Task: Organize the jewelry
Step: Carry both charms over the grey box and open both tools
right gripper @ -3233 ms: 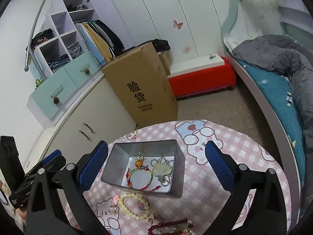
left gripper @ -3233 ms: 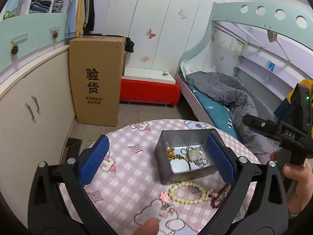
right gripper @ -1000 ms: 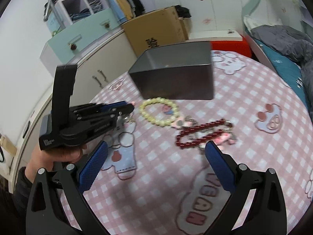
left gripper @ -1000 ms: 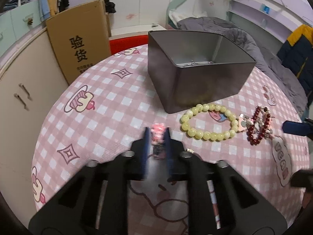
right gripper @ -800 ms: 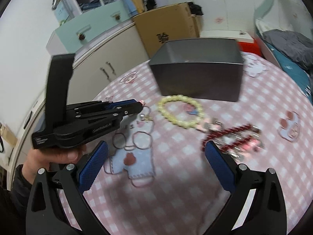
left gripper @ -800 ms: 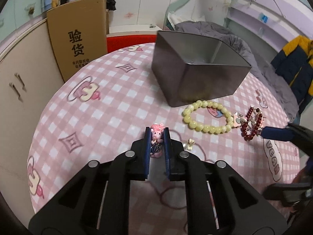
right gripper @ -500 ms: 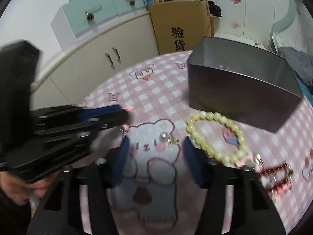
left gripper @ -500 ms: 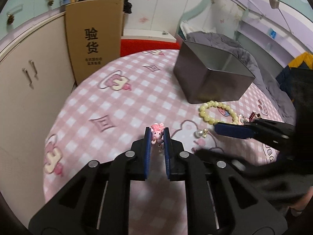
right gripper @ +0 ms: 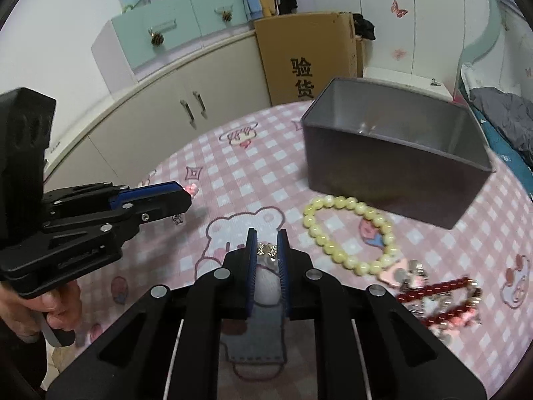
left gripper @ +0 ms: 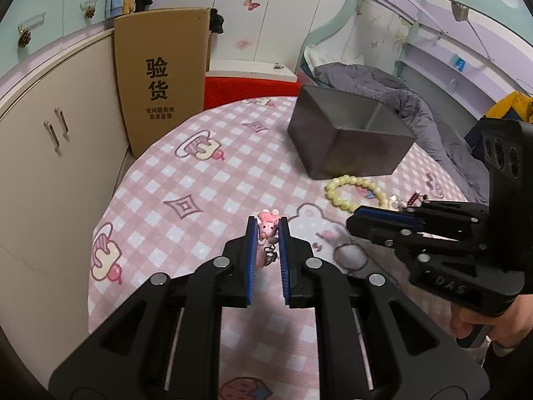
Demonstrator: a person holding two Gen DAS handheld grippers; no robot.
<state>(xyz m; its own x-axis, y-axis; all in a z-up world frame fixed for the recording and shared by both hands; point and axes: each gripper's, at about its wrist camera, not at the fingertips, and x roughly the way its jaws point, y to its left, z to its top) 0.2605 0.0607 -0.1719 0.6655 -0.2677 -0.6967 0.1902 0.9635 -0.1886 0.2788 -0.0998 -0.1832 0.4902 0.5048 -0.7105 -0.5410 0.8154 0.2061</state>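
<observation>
Since a second ago the right gripper [right gripper: 266,250] has swung from the red bracelet [right gripper: 439,300] to clamp what looks like a small gold earring [right gripper: 267,249]. Left gripper [left gripper: 267,233] pinches a pink charm [left gripper: 267,226]. Pick-up done; next, carry both over the grey tin [right gripper: 393,173], upper right, and release inside.

checked table [right gripper: 233,180]; tin [right gripper: 393,180], bead bracelet [right gripper: 349,233], red bracelet [right gripper: 439,296]

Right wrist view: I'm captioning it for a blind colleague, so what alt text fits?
The right gripper pinches a small gold earring over a pink checked tablecloth. Ahead lie a yellow bead bracelet, a red bracelet and a grey metal box; the left gripper holds a pink charm.
</observation>
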